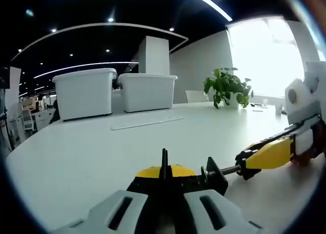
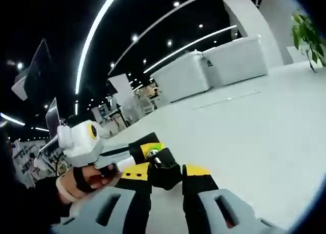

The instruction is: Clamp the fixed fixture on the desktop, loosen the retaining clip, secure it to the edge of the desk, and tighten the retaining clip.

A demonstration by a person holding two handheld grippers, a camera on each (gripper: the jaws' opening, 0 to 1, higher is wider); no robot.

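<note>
In the left gripper view, the left gripper (image 1: pixel 165 206) is seen with its jaws drawn close together on the black and yellow body of the clamp fixture (image 1: pixel 175 178), which lies low on the white worktop (image 1: pixel 76 152). The clamp's screw rod runs off to the right to its yellow handle (image 1: pixel 270 153), and that handle is gripped at its far end by the right gripper (image 1: pixel 305 137). Farther back on the worktop two white storage bins (image 1: pixel 114 91) are set side by side, a flat ruler-like strip (image 1: pixel 147 123) lies before them, and a potted plant (image 1: pixel 227 86) stands to the right.

In the right gripper view, the right gripper (image 2: pixel 166 203) is shown with its jaws narrowed around the black end of the handle (image 2: pixel 164 168), yellow pads touching it on both sides. The left gripper (image 2: pixel 84 140) is seen at the left, held in a person's hand (image 2: pixel 84 180).
</note>
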